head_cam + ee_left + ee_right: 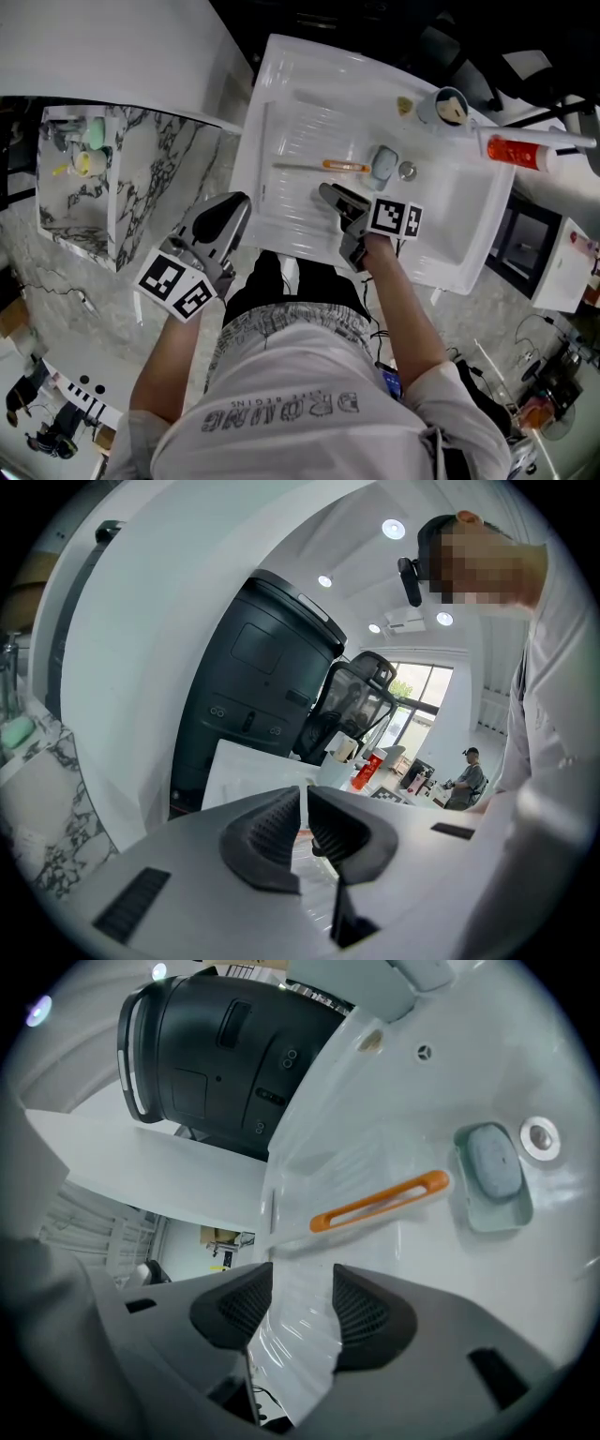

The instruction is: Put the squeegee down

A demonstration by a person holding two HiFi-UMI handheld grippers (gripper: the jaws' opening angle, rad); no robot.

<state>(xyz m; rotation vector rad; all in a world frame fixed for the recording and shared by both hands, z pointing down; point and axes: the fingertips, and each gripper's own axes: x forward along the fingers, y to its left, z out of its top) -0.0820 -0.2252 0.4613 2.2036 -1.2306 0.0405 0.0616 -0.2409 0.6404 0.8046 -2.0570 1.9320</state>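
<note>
Squeegee [319,166] lies flat on the ribbed drainboard of the white sink [272,66]. Its orange handle points to 3 o'clock and ends just short of the blue-grey soap dish [382,166]; it touches neither gripper.

R gripper [330,195] sits at 6 o'clock from the squeegee, near but apart, jaws spread wide w/ only bare drainboard between them. L gripper [225,216] hangs off the sink's edge at 8 o'clock, jaws pressed almost together on nothing.

Judging by this, the put-down is basically done & what's left is getting clear. To do that well:
- Keep the R jaws wide.
- Pull back toward 6 o'clock w/o dipping, so no pad clips the handle.
- Don't sweep sideways toward 3, where the dish & drain [407,171] sit close.
- L gripper has no job here; leave it parked.
</note>
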